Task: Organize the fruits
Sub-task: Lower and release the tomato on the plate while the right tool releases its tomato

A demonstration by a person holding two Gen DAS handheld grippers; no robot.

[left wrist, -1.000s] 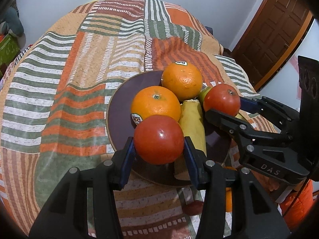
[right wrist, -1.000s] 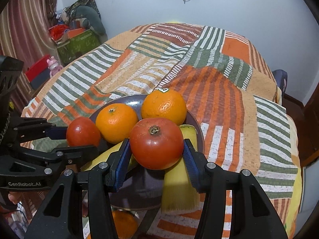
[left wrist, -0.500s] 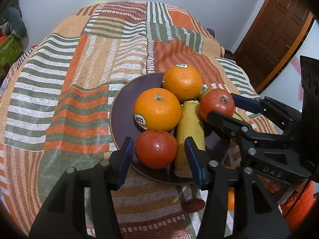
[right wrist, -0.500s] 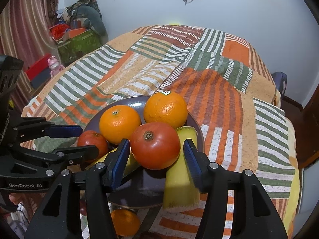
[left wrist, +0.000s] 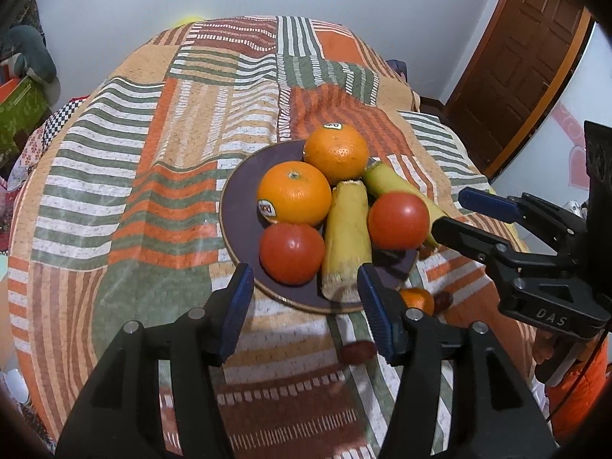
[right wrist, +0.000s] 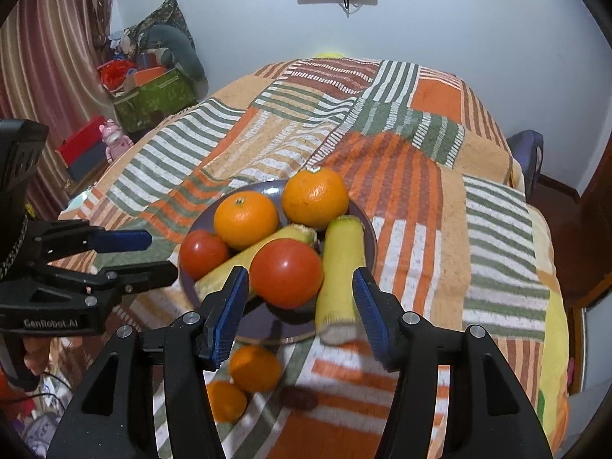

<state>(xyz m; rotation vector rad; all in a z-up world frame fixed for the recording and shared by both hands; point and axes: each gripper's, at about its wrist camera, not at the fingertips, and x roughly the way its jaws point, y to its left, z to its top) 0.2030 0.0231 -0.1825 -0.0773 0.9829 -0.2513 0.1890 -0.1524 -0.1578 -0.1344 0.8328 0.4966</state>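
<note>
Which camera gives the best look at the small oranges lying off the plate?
The right wrist view: two small oranges lie on the blanket just below the plate, both fully visible. The left wrist view shows only one, partly behind a tong finger.

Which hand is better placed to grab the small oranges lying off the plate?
Probably right: the small oranges lie inside the gap of the empty right tongs; from the opening, empty left tongs, they sit off to one side.
</note>
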